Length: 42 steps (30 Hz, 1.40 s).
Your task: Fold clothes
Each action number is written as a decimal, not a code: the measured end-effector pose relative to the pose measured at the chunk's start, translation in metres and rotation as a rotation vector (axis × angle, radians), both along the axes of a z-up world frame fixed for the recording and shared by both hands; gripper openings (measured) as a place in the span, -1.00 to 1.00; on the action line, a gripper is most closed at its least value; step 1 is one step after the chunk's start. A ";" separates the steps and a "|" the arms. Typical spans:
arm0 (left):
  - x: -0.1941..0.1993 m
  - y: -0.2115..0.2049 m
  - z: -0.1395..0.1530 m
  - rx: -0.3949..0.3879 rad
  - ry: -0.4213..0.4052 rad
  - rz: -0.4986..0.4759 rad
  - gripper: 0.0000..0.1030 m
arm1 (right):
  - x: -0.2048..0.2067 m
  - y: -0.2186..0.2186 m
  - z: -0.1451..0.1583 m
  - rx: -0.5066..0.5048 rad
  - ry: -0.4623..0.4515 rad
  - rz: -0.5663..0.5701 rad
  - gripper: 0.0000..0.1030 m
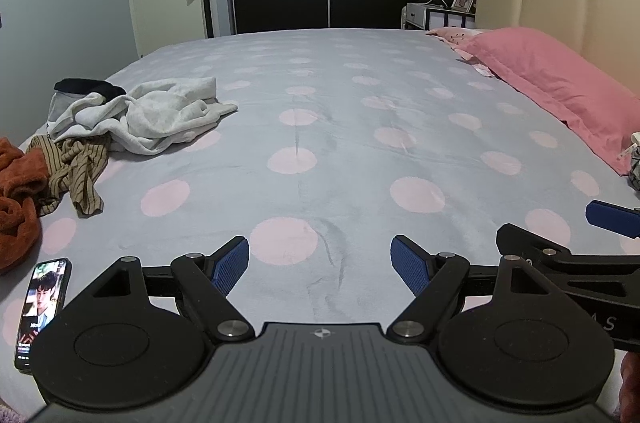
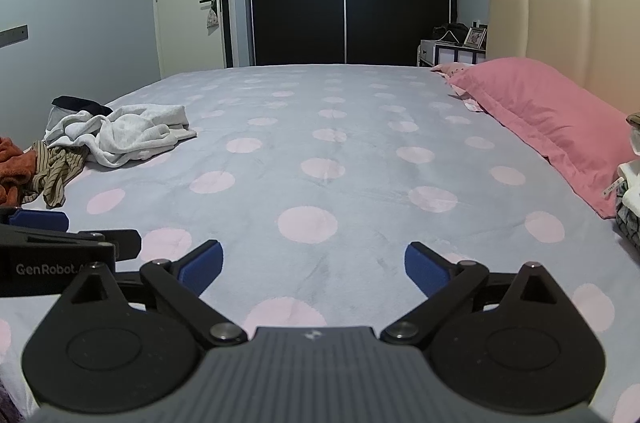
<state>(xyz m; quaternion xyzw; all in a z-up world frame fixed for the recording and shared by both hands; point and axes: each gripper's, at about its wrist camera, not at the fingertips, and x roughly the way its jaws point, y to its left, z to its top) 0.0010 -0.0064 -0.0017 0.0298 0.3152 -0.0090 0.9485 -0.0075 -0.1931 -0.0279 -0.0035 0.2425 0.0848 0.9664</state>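
A pile of unfolded clothes lies at the left side of the bed: a light grey garment [image 1: 160, 115] [image 2: 128, 135], a brown striped garment [image 1: 76, 163] [image 2: 56, 171], an orange one [image 1: 16, 191] [image 2: 12, 167] and a black one [image 1: 88, 87] [image 2: 80, 105]. My left gripper [image 1: 320, 263] is open and empty, low over the grey bedspread with pink dots [image 1: 340, 143], well to the right of the pile. My right gripper [image 2: 314, 265] is open and empty, beside the left one. Each gripper's edge shows in the other's view.
A phone [image 1: 40, 307] with a lit screen lies on the bed by my left gripper. A pink pillow [image 1: 560, 79] [image 2: 552, 119] lies along the beige headboard on the right. Folded items [image 2: 632, 191] sit at the right edge. A dark wardrobe and a door stand beyond the bed.
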 end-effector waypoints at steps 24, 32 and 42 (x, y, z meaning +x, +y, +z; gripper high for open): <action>0.001 -0.027 0.003 0.028 -0.006 -0.058 0.51 | -0.008 -0.030 0.008 0.036 -0.047 -0.081 0.93; 0.000 -0.035 0.003 0.035 -0.007 -0.078 0.51 | -0.010 -0.036 0.010 0.040 -0.055 -0.103 0.93; 0.001 -0.038 0.003 0.036 -0.003 -0.091 0.51 | -0.010 -0.040 0.011 0.049 -0.055 -0.126 0.93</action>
